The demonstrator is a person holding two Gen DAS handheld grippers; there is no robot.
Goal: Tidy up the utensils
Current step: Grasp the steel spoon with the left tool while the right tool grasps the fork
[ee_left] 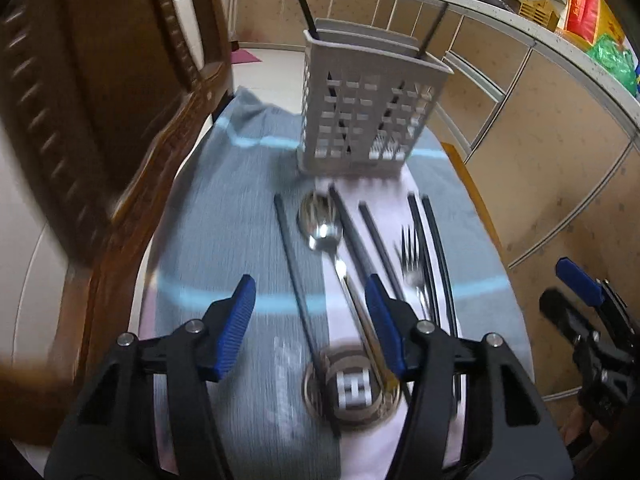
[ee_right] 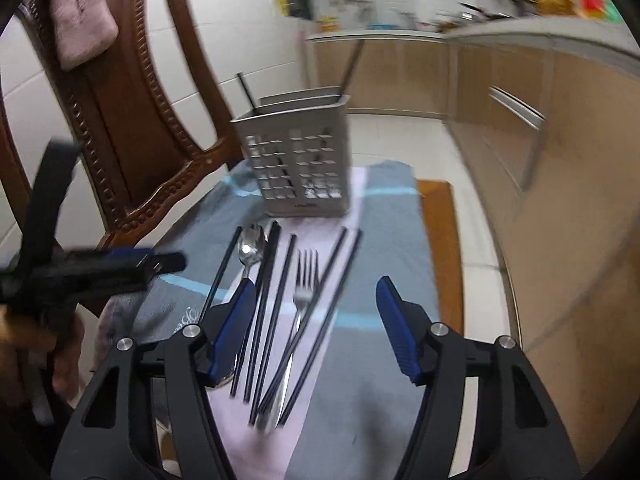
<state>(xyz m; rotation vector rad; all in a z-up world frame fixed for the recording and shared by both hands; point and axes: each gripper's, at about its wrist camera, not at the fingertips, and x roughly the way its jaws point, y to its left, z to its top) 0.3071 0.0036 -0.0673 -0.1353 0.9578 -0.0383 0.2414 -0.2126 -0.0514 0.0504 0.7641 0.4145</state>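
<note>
A grey slotted utensil holder [ee_left: 366, 114] stands at the far end of the cloth, two black chopsticks [ee_left: 304, 6] sticking out of it; it also shows in the right wrist view [ee_right: 298, 168]. In front of it lie a metal spoon [ee_left: 326, 234], a metal fork [ee_left: 412, 268] and several black chopsticks [ee_left: 298, 292]. In the right wrist view the spoon [ee_right: 252, 246], the fork [ee_right: 306, 280] and the chopsticks [ee_right: 276, 304] lie side by side. My left gripper [ee_left: 310, 304] is open above the spoon handle. My right gripper [ee_right: 316, 312] is open above the fork and chopsticks.
A blue-grey cloth [ee_left: 224, 248] with a pink strip covers the small table. A carved wooden chair [ee_right: 132, 92] stands at the left with a pink towel [ee_right: 78, 12] on its back. Kitchen cabinets [ee_left: 540, 120] run along the right. A round metal lid [ee_left: 352, 390] lies under the left gripper.
</note>
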